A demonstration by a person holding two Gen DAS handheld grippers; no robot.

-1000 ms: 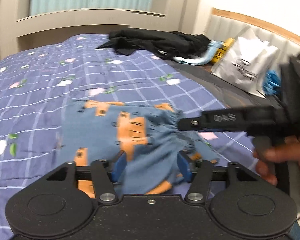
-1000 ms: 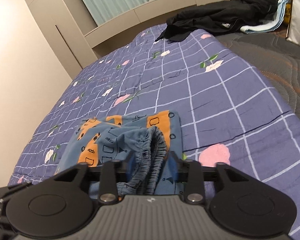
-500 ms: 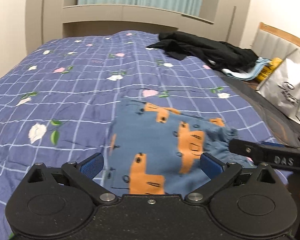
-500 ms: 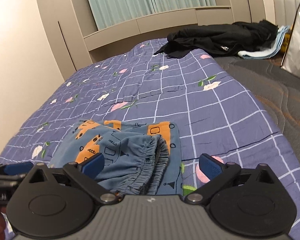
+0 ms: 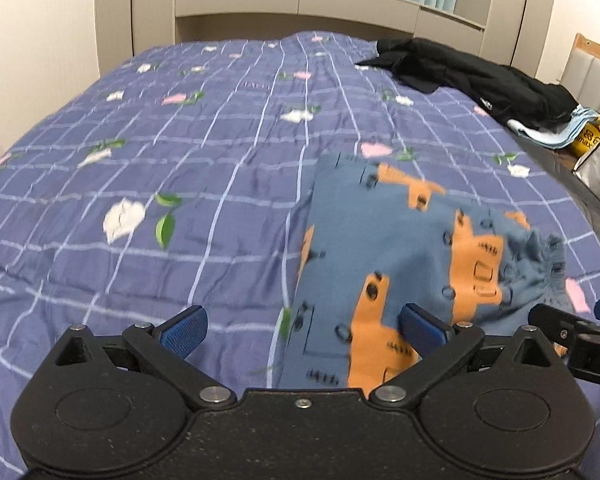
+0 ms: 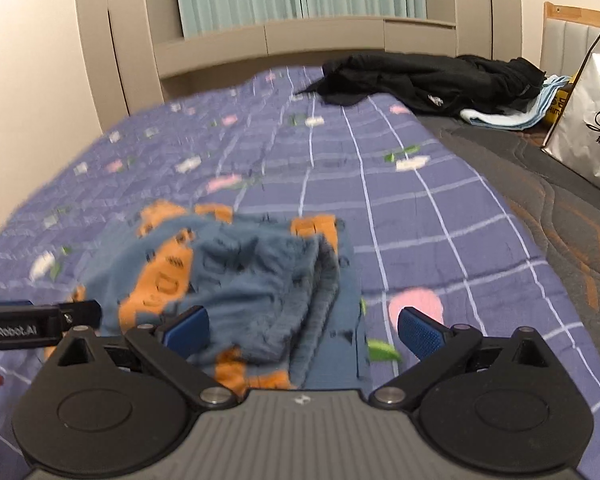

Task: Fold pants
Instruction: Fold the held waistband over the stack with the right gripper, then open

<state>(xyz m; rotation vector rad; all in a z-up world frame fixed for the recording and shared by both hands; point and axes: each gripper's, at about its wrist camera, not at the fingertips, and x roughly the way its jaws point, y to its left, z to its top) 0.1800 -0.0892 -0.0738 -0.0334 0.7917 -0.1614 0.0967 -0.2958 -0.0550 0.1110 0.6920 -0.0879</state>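
Small blue pants with orange vehicle prints lie folded on the purple checked bedspread. My left gripper hovers wide open over their left edge, and no pad presses the cloth. In the right wrist view the pants show their gathered waistband on top, with cloth bunched there. My right gripper stands wide open just above the waistband end, gripping nothing. Each gripper's finger shows at the edge of the other's view.
A heap of black clothing and a light blue towel lie at the far right of the bed. A white shopping bag stands by the right side. Bare grey mattress borders the bedspread on the right. A beige headboard shelf is behind.
Both grippers were shut on the pants and have let go, their jaws now wide. Both have drawn back from the cloth, the left shifting left. The pants have settled on the bed.
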